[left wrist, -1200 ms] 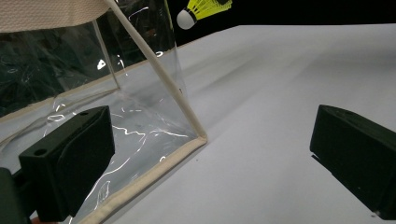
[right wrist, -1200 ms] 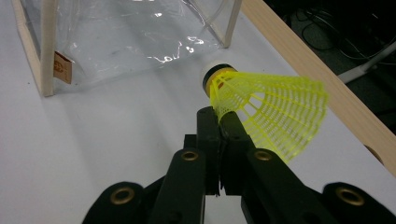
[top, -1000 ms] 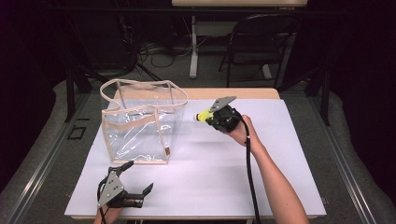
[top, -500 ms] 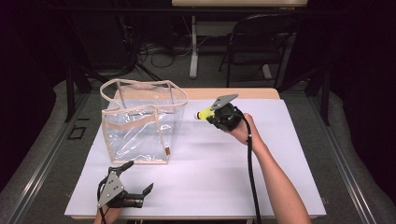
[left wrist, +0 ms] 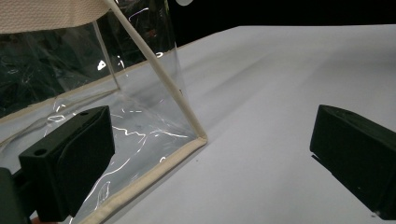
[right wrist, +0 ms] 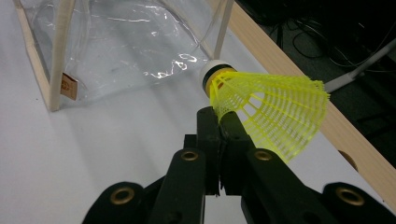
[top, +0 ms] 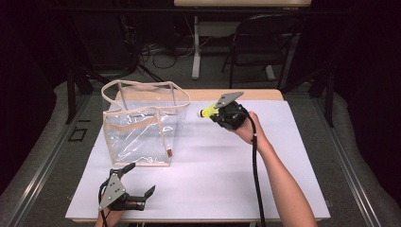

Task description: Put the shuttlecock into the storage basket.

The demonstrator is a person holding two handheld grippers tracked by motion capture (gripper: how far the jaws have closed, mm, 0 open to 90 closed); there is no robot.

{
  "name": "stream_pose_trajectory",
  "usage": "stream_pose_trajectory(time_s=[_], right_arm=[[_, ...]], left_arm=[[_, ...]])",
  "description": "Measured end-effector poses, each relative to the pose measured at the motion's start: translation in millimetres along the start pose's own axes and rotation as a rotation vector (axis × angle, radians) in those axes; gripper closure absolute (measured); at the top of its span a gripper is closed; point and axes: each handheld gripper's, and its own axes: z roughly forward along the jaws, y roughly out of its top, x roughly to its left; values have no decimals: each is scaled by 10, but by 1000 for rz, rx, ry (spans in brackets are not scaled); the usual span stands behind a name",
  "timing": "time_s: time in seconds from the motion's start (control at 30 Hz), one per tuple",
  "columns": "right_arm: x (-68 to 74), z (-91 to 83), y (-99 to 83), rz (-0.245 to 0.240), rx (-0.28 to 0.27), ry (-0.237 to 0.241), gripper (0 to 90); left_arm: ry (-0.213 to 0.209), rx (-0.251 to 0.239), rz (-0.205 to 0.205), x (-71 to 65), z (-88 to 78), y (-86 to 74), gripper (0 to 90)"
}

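Right gripper [right wrist: 218, 116]: jaws clamped on lower edge of yellow shuttlecock [right wrist: 266, 105] skirt, white cork pointing toward clear bag [right wrist: 116, 42]. Shuttlecock held above white table [top: 213, 161], right of bag, apart from it. Left gripper [top: 137, 182]: jaws spread wide, nothing between, resting near table's front edge, just beside bag's near corner.

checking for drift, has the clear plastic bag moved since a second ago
No. The clear plastic bag with beige trim stands at the same spot by the table's wooden far edge.
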Motion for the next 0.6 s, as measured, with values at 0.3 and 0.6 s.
stream_pose_trajectory(time_s=[0.3, 0.6], right_arm=[[-17, -79, 69, -9, -7, -9, 887], [-30, -132, 113, -7, -12, -23, 888]], left_arm=[[2, 0, -1, 2, 5, 0, 0], [1, -1, -1, 3, 4, 1, 0]])
